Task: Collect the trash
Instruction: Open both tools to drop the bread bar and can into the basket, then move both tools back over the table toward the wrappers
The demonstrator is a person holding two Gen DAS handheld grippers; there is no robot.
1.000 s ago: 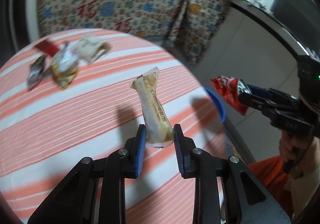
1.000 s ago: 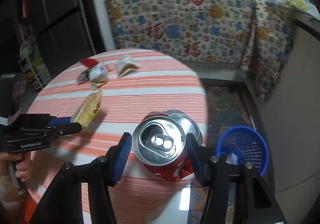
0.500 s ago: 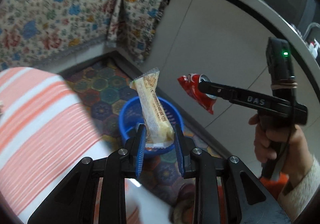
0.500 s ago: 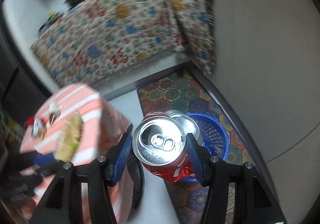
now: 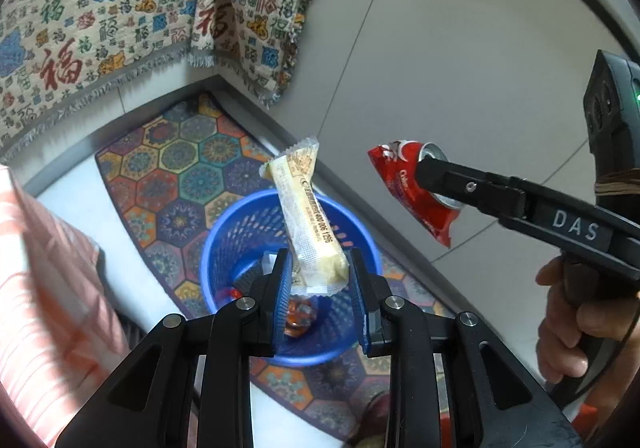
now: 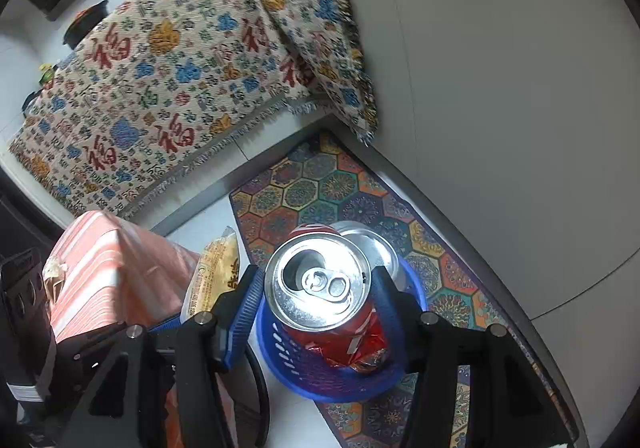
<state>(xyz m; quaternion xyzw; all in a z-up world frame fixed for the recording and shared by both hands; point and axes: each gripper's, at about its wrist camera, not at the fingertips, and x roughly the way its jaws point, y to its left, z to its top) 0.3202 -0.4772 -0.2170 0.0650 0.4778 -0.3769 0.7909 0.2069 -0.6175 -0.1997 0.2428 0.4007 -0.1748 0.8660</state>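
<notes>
**Both grippers over the waste basket, each carrying one piece of trash**

The left gripper (image 5: pixel 318 272) has its blue pads closed narrowly on the lower end of a cream snack wrapper (image 5: pixel 308 216), which stands nearly upright and leans a little to the upper left. Directly beneath it sits the blue basket (image 5: pixel 224 232) on a patterned floor mat (image 5: pixel 176 168); a few scraps lie at the basket's bottom, too small and shaded to identify with confidence. The right gripper (image 6: pixel 318 290) grips a crushed red soda can (image 6: pixel 320 288) at about half its spread, pads pressing the can's sides, the opened top facing the camera. In the right wrist view the can hangs above the same basket (image 6: pixel 280 368). A hand (image 5: pixel 576 312) holds the right tool's handle. The striped tablecloth (image 6: pixel 104 268) lies to the left, just beside the basket, and a patterned fabric (image 6: pixel 160 88) hangs behind.
</notes>
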